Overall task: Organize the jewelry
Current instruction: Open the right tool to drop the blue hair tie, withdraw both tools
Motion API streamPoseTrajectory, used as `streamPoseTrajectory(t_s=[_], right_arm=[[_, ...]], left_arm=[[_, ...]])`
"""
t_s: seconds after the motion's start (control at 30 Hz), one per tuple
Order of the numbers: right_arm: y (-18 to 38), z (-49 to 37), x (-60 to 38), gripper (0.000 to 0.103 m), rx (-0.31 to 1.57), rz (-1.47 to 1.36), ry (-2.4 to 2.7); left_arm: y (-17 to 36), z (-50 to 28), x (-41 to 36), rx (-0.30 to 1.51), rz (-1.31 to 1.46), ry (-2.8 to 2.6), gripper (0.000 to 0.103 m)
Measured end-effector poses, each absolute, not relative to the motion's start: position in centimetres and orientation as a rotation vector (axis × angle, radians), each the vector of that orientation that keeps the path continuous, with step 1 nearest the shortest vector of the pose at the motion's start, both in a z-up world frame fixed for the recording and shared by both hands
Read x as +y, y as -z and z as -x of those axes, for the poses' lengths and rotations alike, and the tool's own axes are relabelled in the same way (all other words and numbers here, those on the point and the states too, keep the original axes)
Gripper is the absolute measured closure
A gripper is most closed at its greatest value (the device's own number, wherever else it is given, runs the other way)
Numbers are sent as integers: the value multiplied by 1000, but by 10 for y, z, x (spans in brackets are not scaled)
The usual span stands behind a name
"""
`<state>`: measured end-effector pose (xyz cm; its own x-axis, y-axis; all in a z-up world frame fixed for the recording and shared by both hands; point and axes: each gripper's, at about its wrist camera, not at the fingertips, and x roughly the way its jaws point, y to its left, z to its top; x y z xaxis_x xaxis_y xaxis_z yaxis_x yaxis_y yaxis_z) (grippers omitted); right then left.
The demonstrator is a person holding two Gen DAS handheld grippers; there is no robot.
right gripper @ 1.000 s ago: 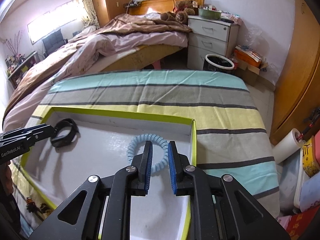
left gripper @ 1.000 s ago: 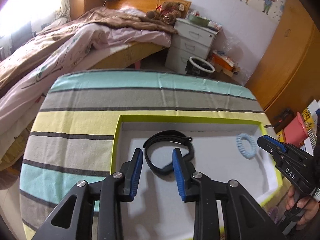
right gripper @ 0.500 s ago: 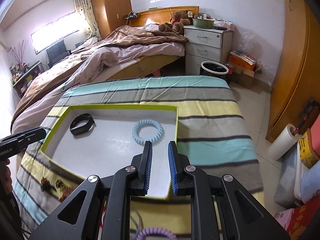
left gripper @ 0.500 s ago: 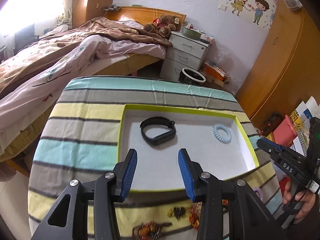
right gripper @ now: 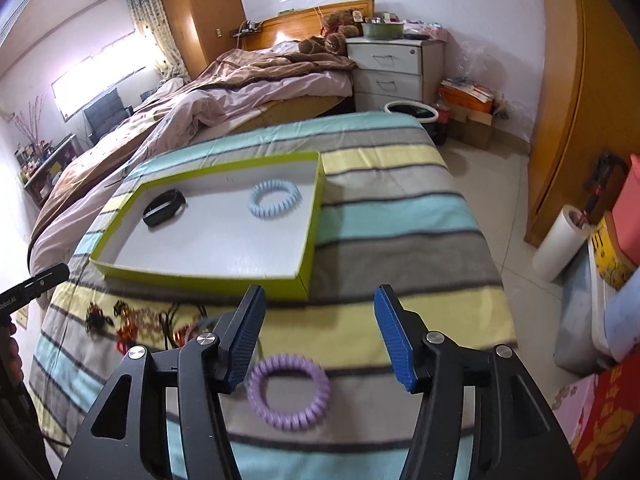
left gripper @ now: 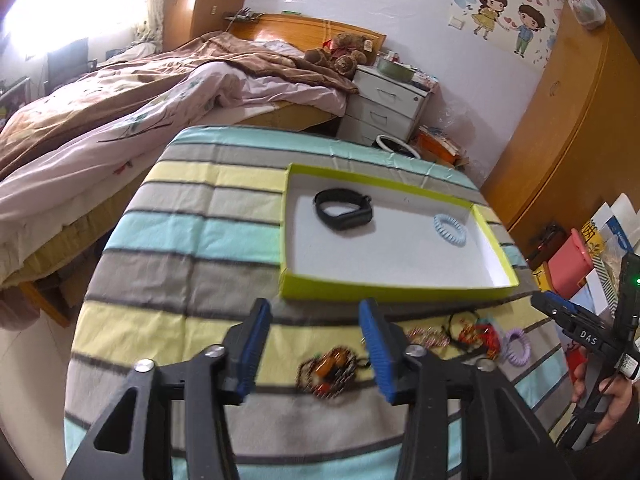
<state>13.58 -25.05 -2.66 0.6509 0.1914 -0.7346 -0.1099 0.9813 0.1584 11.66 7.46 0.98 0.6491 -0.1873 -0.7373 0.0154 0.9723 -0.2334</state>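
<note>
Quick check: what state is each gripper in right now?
Left gripper: open, holding nothing, above the beaded bracelet.
Right gripper: open, holding nothing, above the purple spiral hair tie.

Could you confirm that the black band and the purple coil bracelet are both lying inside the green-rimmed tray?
Not quite: beside the black band in the tray lies the light blue coil bracelet. The right wrist view shows the purple coil bracelet outside it, on the striped cloth.

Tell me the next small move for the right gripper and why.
Probably lower the right gripper onto the purple coil band and close. Its jaws are open and empty, the band lies on the striped cloth just below them, outside the green tray, which already holds the black band and blue coil band.
</note>
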Motion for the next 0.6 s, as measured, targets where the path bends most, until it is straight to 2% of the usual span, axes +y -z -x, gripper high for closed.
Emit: streamPoseTrajectory(t_s=[0.6], right_arm=[[56, -105, -245, 46, 939, -29, -167]], left_arm=[[3, -78, 88, 837, 255, 160, 51]])
